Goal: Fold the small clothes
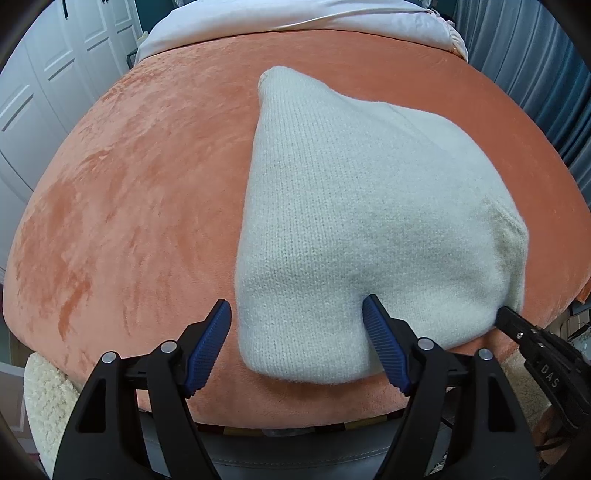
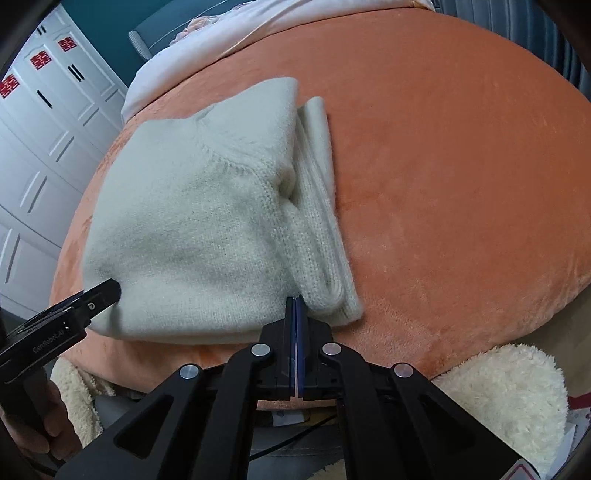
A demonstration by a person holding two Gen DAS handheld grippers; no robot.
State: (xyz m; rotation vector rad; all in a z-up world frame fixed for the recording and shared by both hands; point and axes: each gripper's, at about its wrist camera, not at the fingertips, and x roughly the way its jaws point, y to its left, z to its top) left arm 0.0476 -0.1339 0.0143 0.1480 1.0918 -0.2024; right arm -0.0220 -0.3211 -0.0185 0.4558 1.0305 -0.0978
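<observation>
A cream knit sweater (image 1: 351,206) lies folded on the orange plush blanket (image 1: 129,206). My left gripper (image 1: 297,314) stands open around the sweater's near left corner. Its right finger (image 1: 380,328) dents the knit, while its left finger (image 1: 214,332) stays just off the edge. In the right wrist view the sweater (image 2: 192,229) shows a folded sleeve (image 2: 317,206) along its right side. My right gripper (image 2: 295,304) is shut, pads together with nothing seen between them, its tip against the sweater's near edge beside the sleeve. The left gripper's finger (image 2: 107,291) touches the sweater's near left corner.
A white quilt (image 1: 295,22) lies across the back of the bed. White wardrobe doors (image 2: 44,140) stand to the left and a grey-blue curtain (image 1: 546,81) to the right. Fluffy cream cloth (image 2: 509,398) hangs below the blanket's near edge. A hand (image 2: 51,424) holds the left gripper.
</observation>
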